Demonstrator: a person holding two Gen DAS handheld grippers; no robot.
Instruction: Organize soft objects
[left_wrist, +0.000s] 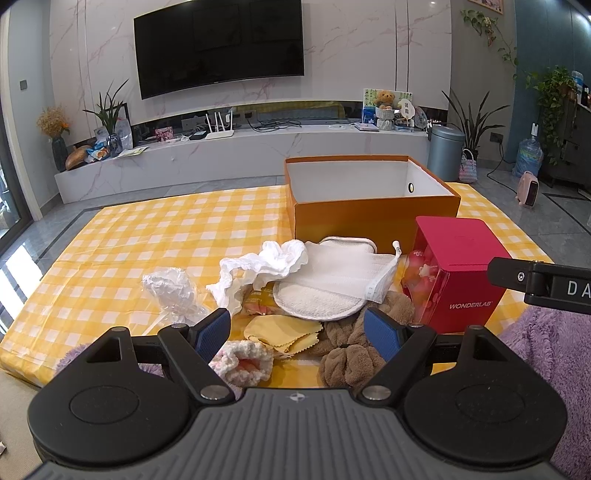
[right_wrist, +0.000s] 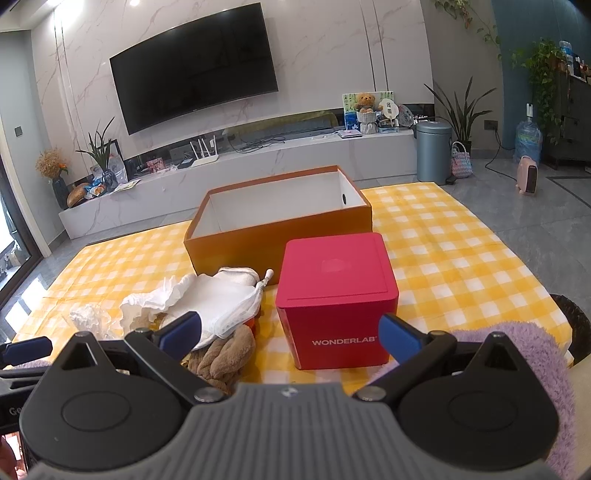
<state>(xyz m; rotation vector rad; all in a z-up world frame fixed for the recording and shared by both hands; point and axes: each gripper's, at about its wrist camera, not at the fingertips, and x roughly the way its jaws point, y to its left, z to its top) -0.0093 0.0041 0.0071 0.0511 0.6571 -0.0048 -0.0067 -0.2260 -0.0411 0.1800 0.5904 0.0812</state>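
Note:
A pile of soft things lies on the yellow checked cloth (left_wrist: 147, 236): a crumpled white cloth (left_wrist: 266, 266), a white pad with a mesh bag (left_wrist: 332, 284), a yellow cloth (left_wrist: 284, 332), a brown plush towel (left_wrist: 354, 350), a pink-white crochet piece (left_wrist: 243, 362) and a clear wrapped white item (left_wrist: 173, 291). An open empty orange box (left_wrist: 369, 199) stands behind them, also in the right wrist view (right_wrist: 273, 229). My left gripper (left_wrist: 299, 332) is open and empty over the pile. My right gripper (right_wrist: 291, 332) is open and empty, just before the red WONDERLAB box (right_wrist: 336, 299).
The red box (left_wrist: 458, 273) stands right of the pile. A purple fluffy fabric (left_wrist: 546, 354) lies at the near right edge. Beyond the table are a TV console (left_wrist: 240, 155), a grey bin (left_wrist: 445, 151) and potted plants.

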